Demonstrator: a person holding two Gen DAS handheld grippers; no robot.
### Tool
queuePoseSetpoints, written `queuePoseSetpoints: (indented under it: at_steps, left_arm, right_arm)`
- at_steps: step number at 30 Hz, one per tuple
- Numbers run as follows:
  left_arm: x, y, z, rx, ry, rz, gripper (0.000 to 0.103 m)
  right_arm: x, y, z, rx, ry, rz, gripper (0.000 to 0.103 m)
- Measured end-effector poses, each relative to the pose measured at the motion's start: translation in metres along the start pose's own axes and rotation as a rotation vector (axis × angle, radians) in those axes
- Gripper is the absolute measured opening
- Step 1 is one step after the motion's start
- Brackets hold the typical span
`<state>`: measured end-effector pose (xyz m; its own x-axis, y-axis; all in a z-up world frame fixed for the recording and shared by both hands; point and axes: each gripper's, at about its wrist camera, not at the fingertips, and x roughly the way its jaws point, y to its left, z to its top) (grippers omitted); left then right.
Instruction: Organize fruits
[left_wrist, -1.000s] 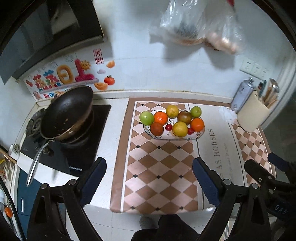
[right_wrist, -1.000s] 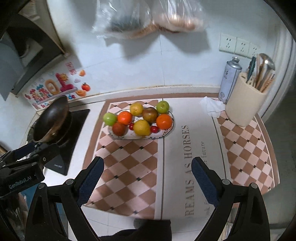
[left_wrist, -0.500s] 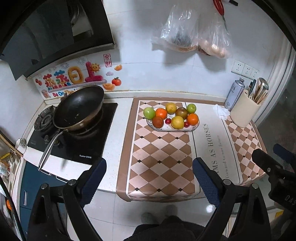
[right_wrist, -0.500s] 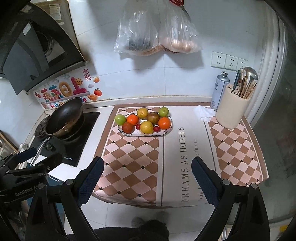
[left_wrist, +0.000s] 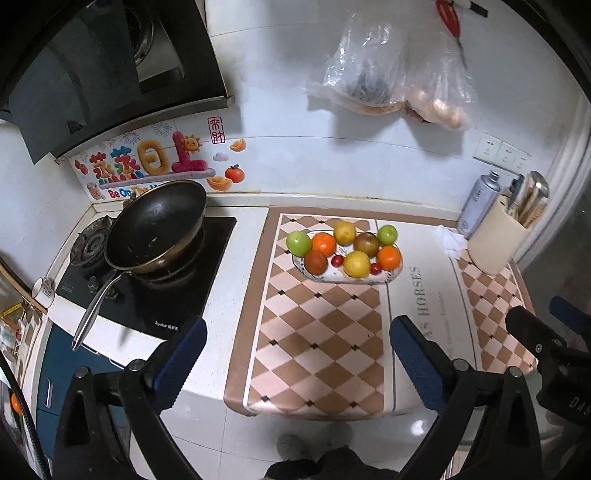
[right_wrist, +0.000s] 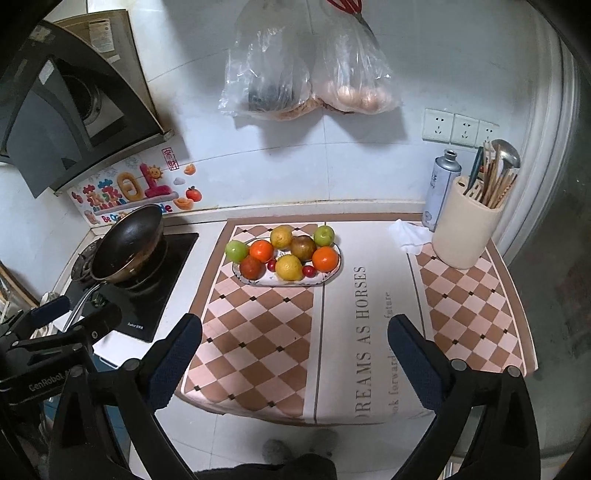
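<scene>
Here the left gripper (left_wrist: 295, 354) hangs with its blue-padded fingers (left_wrist: 180, 363) spread wide and nothing between them, well back from the counter's near edge. The right gripper (right_wrist: 294, 354) is likewise spread wide and empty, at about the same height, above the near edge of the checkered mat (right_wrist: 258, 332). Each tool shows at the edge of the other's view: the right one at the far right of the left wrist view, the left one at the lower left of the right wrist view.

Beyond both, toward the far side of the mat, sits the oval plate (left_wrist: 354, 278) with the fruits (right_wrist: 284, 253) piled on it: two green apples at the left and far-right ends, two oranges, two yellow citrus, a dark red fruit, a brownish one whose kind is hard to tell through the fisheye blur, and two small red cherry-like ones.

Left of the mat a black pan (left_wrist: 157, 227) rests tilted on the stove (left_wrist: 155, 295). Right of the plate lies a crumpled white tissue (right_wrist: 406, 236), then a cream utensil holder (right_wrist: 461, 229) with a spray can (right_wrist: 441, 188) just behind it. Two plastic bags (right_wrist: 306, 81) hang on the far wall above.
</scene>
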<state>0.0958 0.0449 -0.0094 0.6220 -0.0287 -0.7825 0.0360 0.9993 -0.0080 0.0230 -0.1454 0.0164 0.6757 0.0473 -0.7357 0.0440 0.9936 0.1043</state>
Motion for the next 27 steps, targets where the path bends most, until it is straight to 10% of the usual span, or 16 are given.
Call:
queuePoseSetpoints:
  at_steps: [27]
  left_arm:
    - [0.074,-0.002,0.04,0.003,0.056,0.045,0.102]
  right_arm:
    - [0.112,-0.015,0.053,0.013,0.093,-0.036,0.102]
